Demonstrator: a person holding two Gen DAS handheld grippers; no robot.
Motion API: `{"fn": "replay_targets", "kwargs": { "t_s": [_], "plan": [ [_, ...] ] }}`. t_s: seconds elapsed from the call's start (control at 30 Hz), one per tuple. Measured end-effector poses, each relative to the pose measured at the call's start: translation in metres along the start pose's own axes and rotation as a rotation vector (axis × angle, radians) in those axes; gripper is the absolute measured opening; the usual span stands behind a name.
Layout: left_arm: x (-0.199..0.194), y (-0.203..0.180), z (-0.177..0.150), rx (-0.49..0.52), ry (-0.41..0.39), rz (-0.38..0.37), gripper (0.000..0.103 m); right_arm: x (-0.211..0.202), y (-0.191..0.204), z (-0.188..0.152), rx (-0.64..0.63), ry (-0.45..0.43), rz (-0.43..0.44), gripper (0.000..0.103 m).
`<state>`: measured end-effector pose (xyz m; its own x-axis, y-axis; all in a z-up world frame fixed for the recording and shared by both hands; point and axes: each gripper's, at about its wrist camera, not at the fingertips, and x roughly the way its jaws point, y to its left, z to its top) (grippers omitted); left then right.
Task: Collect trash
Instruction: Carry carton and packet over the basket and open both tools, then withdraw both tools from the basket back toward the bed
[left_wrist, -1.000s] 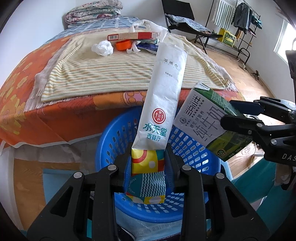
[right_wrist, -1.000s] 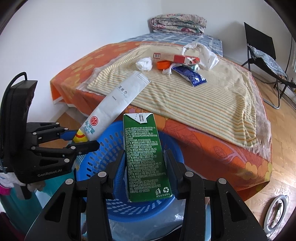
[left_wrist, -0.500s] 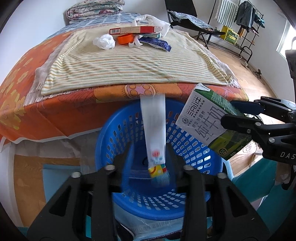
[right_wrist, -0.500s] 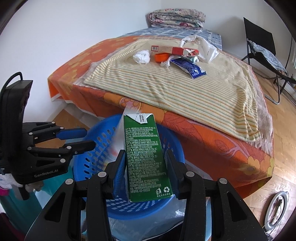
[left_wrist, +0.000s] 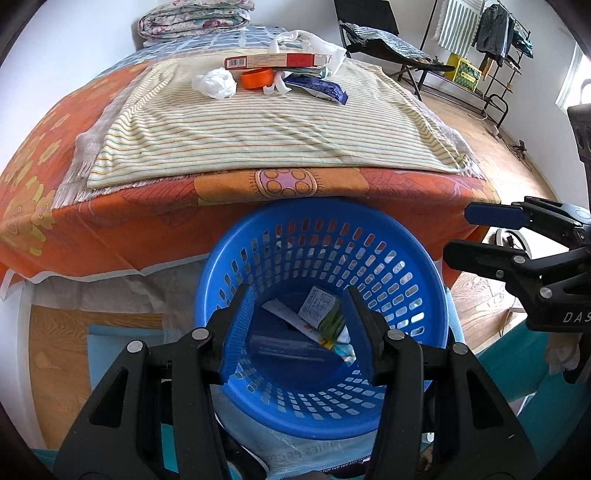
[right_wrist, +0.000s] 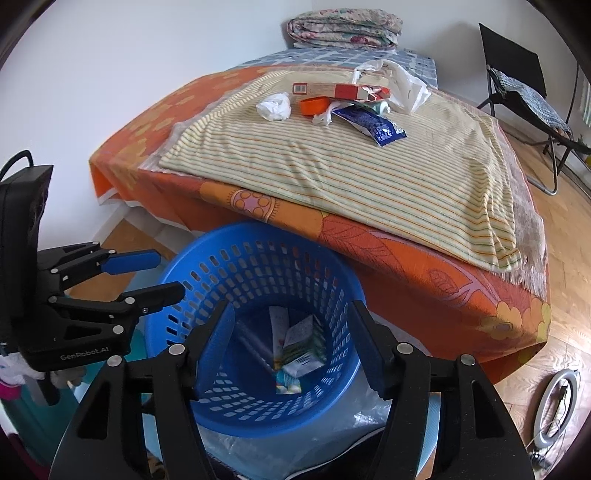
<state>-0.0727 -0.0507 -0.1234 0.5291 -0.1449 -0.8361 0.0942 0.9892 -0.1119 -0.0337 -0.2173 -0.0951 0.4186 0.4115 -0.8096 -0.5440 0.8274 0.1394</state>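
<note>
Left gripper (left_wrist: 297, 328): we are holding it over the blue basket (left_wrist: 421, 258), pointing steeply down; its jaws are opening, about half spread, with nothing between the pads.
Right gripper (right_wrist: 291, 339): we are holding it over the same basket, just beside the left one; its jaws are opening too, a little wider, and gripping nothing.
Basket: it is sitting on the floor directly below both pairs of fingers, its far rim tucked against the foot of the bed (right_wrist: 406, 266).
Milk carton (right_wrist: 304, 338): it is lying at the bottom of the basket, below and between the right fingers, tilted on its side.
Wet-wipe packet (right_wrist: 277, 326): it is lying in the basket, touching the carton, partly under it.
Remaining trash: beyond the fingertips, well past the basket, we are seeing a red box (left_wrist: 277, 61), an orange lid (left_wrist: 257, 78), a crumpled white tissue (left_wrist: 215, 83), a blue wrapper (left_wrist: 321, 88) and a white plastic bag (left_wrist: 314, 42) lying close together on the striped blanket (left_wrist: 258, 136).
Background: a black folding chair (right_wrist: 517, 77) is standing beyond the bed.
</note>
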Motion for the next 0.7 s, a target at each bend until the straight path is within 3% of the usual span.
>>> {"fn": "replay_targets", "kwargs": {
  "t_s": [0.17,0.27,0.7],
  "plan": [
    [0.000,0.000,0.000,-0.001,0.001,0.001,0.052,-0.002,-0.001,0.001,0.008,-0.008,-0.002,0.064],
    [0.000,0.001,0.000,-0.003,-0.001,0.004,0.061,-0.003,-0.003,0.002,0.020,-0.013,0.000,0.065],
    [0.001,0.012,0.023,-0.070,0.026,-0.033,0.061,-0.011,-0.013,0.016,0.074,-0.058,0.014,0.071]
  ]
}}
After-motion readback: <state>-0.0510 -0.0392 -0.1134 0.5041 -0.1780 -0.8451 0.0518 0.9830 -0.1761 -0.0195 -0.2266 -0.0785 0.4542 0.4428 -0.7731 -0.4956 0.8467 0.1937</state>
